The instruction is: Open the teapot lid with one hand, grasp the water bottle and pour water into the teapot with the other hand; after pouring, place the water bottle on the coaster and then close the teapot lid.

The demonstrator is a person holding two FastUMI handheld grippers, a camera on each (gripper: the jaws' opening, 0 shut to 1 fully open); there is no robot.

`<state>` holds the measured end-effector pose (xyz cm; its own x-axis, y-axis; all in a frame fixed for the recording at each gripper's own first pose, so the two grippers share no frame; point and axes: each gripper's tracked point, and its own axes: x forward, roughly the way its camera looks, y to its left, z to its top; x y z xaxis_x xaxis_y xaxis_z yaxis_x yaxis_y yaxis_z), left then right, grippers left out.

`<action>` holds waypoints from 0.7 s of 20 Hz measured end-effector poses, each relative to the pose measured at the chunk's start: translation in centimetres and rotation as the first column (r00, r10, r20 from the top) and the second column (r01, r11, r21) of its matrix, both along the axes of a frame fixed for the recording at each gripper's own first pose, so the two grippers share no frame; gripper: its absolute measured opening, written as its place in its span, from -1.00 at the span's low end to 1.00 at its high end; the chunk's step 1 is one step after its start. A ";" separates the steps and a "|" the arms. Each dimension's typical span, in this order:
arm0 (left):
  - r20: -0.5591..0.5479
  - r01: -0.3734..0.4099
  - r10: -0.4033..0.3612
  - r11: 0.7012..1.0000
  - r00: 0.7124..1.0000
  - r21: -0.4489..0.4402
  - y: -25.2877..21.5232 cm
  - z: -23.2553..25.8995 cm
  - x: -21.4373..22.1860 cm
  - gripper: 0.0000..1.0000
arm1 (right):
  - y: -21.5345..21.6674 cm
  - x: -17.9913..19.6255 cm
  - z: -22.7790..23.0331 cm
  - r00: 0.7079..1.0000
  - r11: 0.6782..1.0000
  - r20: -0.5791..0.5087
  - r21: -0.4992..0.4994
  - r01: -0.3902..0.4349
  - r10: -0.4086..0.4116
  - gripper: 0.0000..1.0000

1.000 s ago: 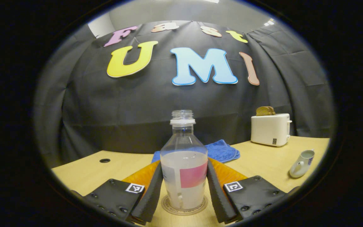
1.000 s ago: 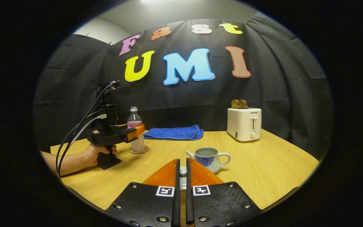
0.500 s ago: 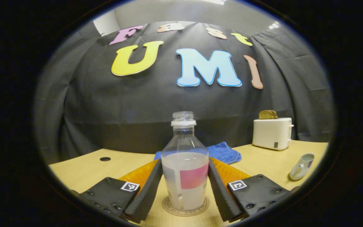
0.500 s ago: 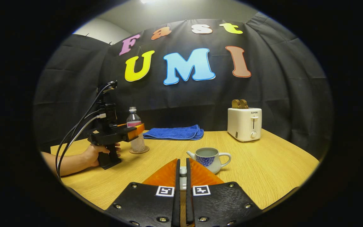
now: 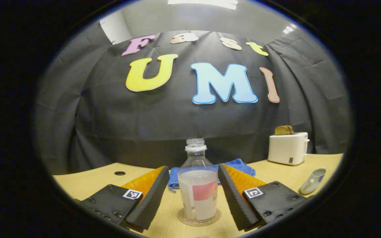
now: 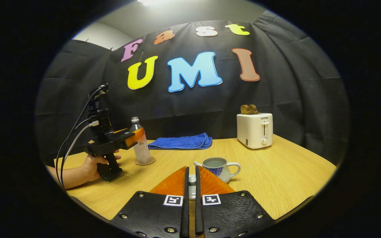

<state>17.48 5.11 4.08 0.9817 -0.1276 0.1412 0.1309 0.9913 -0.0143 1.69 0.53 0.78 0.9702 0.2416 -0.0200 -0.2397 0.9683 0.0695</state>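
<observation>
The water bottle (image 5: 197, 191) is stood upright on the coaster (image 5: 198, 218), flanked untouched by the spread left tool (image 5: 193, 180). The teapot lid (image 6: 192, 180) is pinched by the right tool (image 6: 192, 181), with the open teapot (image 6: 217, 167) seen at one o'clock of it on the surface (image 6: 286, 178).

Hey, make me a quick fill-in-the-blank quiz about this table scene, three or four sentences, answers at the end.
1. The water bottle stands on a round ____.
2. The left gripper is ____, its fingers apart on either side of the bottle.
3. The teapot has no ____ on it.
4. Slices of bread stick out of the white ____.

Answers: coaster; open; lid; toaster
</observation>
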 end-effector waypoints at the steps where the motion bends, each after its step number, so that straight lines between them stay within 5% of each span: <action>1: 0.015 -0.003 0.003 1.000 1.000 -0.009 0.3 0.6 -0.8 1.00 | -0.5 0.5 0.5 1.000 1.000 0.014 0.006 0.012 -0.012 -0.86; 9: 0.074 0.015 -0.013 1.000 0.997 -0.028 0.2 3.5 -3.4 1.00 | -2.3 6.3 1.2 0.996 0.996 0.022 -0.022 0.089 -0.089 -0.86; 14: 0.065 0.032 -0.025 0.993 0.998 -0.110 1.5 4.8 -10.2 1.00 | -2.1 9.4 1.4 0.994 0.994 0.012 -0.010 0.105 -0.105 -0.86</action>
<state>7.25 6.60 8.92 0.9664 -0.1355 0.2183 0.1633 0.9799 -0.1149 11.10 -1.55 2.16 0.9903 0.1385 -0.0112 -0.1377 0.9889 0.0566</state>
